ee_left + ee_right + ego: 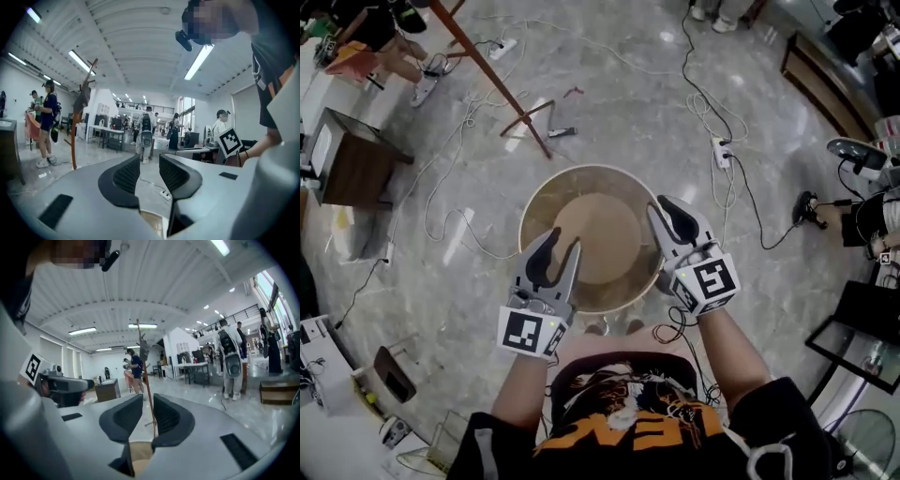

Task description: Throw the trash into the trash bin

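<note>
In the head view a round trash bin (532,208) with a pale rim and a tan inside stands on the grey floor just ahead of the person's feet. No trash shows in it or in either gripper. My left gripper (564,242) hovers over the bin's near left rim, pointing about level, jaws apart and empty (150,161). Over the near right rim is my right gripper (668,208), its jaws (148,404) only a narrow gap apart with nothing between them. A sliver of the bin shows below each pair of jaws (152,226) (139,453).
Cables and a power strip (722,152) trail over the floor beyond the bin. A wooden stand (492,80) rises at the back left, near a brown cabinet (356,161). Desks and gear line the right edge. Several people stand farther off (146,133).
</note>
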Tool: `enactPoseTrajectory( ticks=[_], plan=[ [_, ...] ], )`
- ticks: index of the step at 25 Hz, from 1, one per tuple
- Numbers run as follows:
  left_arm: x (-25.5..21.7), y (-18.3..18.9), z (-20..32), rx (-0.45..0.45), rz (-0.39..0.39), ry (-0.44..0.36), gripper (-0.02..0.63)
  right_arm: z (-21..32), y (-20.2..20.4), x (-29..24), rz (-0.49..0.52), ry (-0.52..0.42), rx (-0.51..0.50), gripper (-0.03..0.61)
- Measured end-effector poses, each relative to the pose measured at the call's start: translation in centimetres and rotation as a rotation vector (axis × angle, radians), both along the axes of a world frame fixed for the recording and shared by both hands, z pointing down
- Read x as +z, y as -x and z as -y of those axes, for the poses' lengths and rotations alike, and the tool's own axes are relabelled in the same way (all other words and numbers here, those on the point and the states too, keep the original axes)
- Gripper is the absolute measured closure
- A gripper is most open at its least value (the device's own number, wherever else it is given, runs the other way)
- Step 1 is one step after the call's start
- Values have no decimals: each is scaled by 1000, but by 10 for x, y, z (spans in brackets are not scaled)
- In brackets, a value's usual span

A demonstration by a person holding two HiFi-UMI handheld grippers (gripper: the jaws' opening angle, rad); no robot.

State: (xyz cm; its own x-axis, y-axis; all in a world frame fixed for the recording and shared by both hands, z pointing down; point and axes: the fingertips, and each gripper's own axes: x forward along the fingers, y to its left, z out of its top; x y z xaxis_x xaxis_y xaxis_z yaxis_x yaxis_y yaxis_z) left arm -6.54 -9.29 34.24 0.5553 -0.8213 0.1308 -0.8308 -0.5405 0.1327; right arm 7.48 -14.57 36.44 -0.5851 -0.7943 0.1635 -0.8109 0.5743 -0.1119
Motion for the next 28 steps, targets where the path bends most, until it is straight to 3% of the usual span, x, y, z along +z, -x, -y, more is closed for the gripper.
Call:
enactPoseTrajectory(
  ticks=[6,11,17,22,28],
  plan=[
    [-98,48,-15,-79,-58,-142,531,-37,59,-145,-2,-249,-83,506],
    [-152,63,-38,-94,-45,-235,582,-75,74,-206,-5,-355,-91,525],
    [-206,56,-52,-58,-18,-370,591,-89,67,-239,-6,-388,-57,563],
    [-215,36,-60,-26,-52,-372,591,-104,53,-249,16,-387,-38,565],
    [-216,14,-67,-1,-37,-373,591,-114,36,-243,25,-373,-32,565]
  ],
)
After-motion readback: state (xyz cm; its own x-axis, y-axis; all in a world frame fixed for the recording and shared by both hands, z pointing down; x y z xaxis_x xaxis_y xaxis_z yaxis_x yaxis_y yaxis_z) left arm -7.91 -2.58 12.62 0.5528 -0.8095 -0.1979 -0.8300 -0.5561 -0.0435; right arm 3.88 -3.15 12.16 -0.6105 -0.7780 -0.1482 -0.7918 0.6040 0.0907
